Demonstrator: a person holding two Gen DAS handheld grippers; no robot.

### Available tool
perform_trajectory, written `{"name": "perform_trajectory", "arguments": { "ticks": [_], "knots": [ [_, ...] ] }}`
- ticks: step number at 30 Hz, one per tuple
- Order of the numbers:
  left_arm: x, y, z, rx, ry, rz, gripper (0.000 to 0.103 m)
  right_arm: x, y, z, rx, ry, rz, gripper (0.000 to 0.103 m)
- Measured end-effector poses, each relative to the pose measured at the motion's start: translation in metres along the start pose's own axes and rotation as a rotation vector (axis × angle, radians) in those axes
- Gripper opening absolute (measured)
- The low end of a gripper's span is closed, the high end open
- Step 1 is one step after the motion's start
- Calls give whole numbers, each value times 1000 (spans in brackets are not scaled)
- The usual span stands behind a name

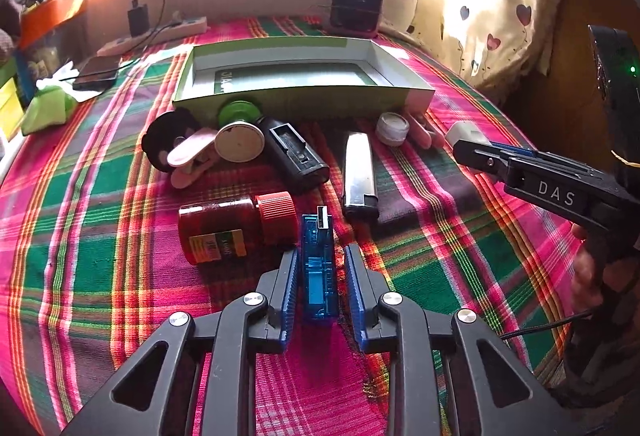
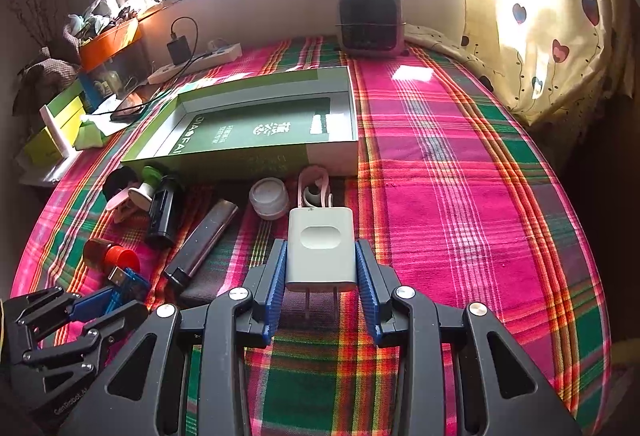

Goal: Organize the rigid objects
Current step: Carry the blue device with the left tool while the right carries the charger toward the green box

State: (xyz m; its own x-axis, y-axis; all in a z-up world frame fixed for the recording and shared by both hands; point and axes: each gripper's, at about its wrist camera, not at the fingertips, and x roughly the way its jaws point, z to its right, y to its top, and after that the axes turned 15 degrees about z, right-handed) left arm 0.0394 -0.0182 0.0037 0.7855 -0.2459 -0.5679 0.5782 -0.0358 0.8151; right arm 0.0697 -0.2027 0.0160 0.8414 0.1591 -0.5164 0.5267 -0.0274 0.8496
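Blue USB stick [image 1: 317, 268] lies on the plaid cloth [image 1: 100, 236], long axis running straight along the L gripper [image 1: 320, 276] fingers, metal plug end pointing away toward the green box [image 1: 304, 92]. It sits between the two blue pads; left pad looks touching, right pad shows a thin gap in the wrist view, so jaws nearly closed but grip not confirmed. Right view shows the same stick [image 2: 128, 286] between those fingers, low at frame left.

R gripper [image 2: 322, 268] clamped on the white charger [image 2: 321, 248], pads against both flat sides, prongs pointing back toward the camera; charger looks lifted clear of the cloth.

Key relation: box tray lies dead ahead of both grippers, beyond the row of loose items. L side has red-cap bottle [image 1: 236, 226] just beside the stick on its left and the lighter [image 1: 359, 176] just ahead-right. Black battery case [image 1: 296, 152], white round lid [image 1: 239, 141], small white jar [image 1: 393, 128] lie nearer the box wall.

Judgement: R hand is nearer the box and already loaded; L needs a firm close first, then lift over the clutter.
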Motion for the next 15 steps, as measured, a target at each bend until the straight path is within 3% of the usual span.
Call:
{"name": "perform_trajectory", "arguments": {
  "ticks": [15],
  "knots": [
    [-12,10,3,5,-1,24,15,-2,3,1,-3,1,7,35]
  ]
}}
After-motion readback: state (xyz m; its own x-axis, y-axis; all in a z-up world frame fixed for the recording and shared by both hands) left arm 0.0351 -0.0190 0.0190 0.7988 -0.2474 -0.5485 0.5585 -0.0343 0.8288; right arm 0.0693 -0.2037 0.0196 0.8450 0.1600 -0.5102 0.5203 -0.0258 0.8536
